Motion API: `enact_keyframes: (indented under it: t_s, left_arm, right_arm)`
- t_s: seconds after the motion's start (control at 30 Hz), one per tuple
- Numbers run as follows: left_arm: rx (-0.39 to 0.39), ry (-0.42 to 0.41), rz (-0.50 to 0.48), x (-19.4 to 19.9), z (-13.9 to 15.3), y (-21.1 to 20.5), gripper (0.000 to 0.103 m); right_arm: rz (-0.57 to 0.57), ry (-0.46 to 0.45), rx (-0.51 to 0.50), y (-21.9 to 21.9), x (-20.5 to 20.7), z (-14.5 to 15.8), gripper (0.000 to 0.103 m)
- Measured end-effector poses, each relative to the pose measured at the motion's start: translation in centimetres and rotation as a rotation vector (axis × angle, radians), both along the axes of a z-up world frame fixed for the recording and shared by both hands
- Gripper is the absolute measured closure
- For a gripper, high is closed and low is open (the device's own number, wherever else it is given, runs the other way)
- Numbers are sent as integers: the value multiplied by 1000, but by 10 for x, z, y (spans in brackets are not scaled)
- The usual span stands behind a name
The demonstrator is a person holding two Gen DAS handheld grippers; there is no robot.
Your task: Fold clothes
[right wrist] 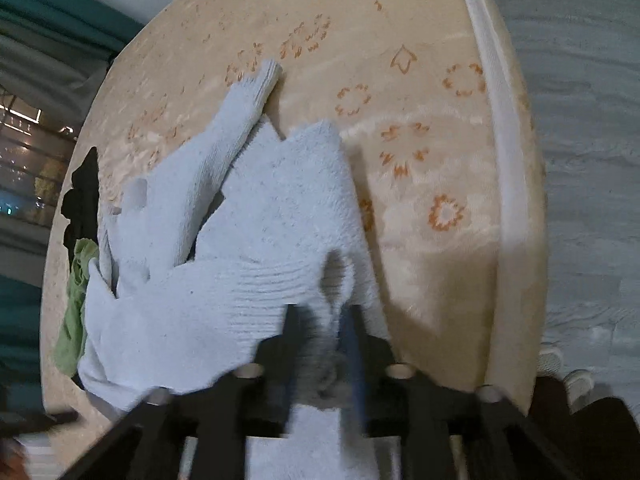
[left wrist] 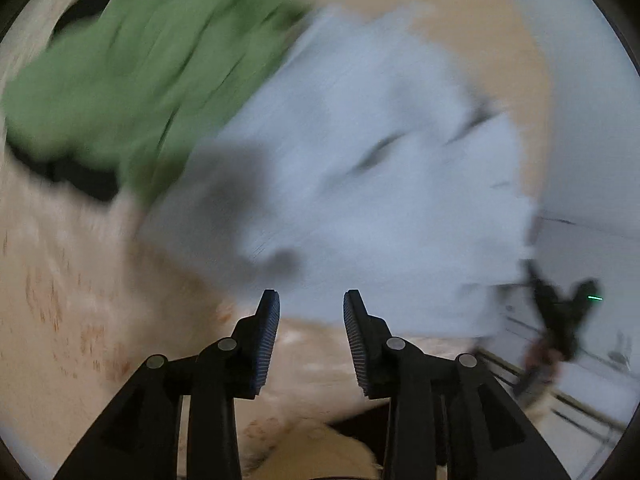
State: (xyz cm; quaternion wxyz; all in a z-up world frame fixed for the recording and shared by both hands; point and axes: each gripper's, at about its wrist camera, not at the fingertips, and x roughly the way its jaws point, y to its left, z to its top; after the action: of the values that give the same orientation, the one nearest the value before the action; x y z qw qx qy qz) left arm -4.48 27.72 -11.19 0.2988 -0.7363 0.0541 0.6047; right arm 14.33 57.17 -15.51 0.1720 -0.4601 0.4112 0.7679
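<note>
A light blue knit sweater [right wrist: 248, 240] lies crumpled on the bed, one sleeve [right wrist: 244, 108] stretched away from me. My right gripper [right wrist: 324, 316] hangs over its near edge. Its jaws are a little apart, with a loose bunch of the knit between the blurred fingers, and the pads do not seem to clamp it. In the left wrist view the sweater [left wrist: 360, 160] is a pale blur. My left gripper [left wrist: 311, 294] is open above the sweater's near edge with nothing between its fingers. A dark blur at that garment's right edge is my right gripper [left wrist: 560, 312].
A green garment [left wrist: 140, 60] lies on a black one [left wrist: 80, 184] beyond the sweater's left side. The beige bed cover [right wrist: 420, 80] has orange motifs, and its white-piped edge [right wrist: 492, 120] drops to a grey floor [right wrist: 580, 160]. Teal curtains [right wrist: 24, 20] hang at the left.
</note>
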Motion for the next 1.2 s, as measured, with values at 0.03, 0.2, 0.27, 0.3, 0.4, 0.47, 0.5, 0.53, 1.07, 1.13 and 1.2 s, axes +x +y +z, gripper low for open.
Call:
enact_keyframes:
  t_s: [0.03, 0.2, 0.27, 0.3, 0.4, 0.47, 0.5, 0.53, 1.07, 1.13, 1.2]
  left_arm:
    - [48, 19, 6, -10, 16, 11, 56]
    - [-68, 155, 90, -55, -1, 71, 41]
    - [-155, 117, 113, -68, -37, 90, 41]
    - [-215, 103, 103, -69, -55, 94, 41]
    - [-339, 89, 98, -72, -95, 99, 42]
    - [-352, 105, 126, -74, -102, 95, 48]
    - [-348, 114, 130, -76, -102, 93, 53]
    - [-340, 127, 134, -78, -100, 90, 76]
    - [-162, 346, 552, -165, -64, -59, 101]
    - [-132, 276, 531, -162, -66, -66, 101]
    - [-85, 247, 471, -152, -54, -61, 101]
  right_arm:
    - [0, 2, 10, 2, 0, 2, 71]
    - [20, 24, 27, 8, -4, 4, 66]
    - [34, 7, 28, 7, -8, -3, 66]
    - [35, 4, 23, 8, -8, -6, 66]
    - [30, 11, 22, 4, -10, -14, 66]
    - [33, 20, 38, 1, -9, -14, 69]
    - [40, 26, 48, 0, -9, -14, 79]
    - [46, 33, 57, -1, -9, -12, 90]
    - [-19, 126, 92, 5, -12, 12, 96]
    - [-9, 88, 81, 4, -10, 1, 95]
    - [-5, 65, 66, 4, -7, -8, 88]
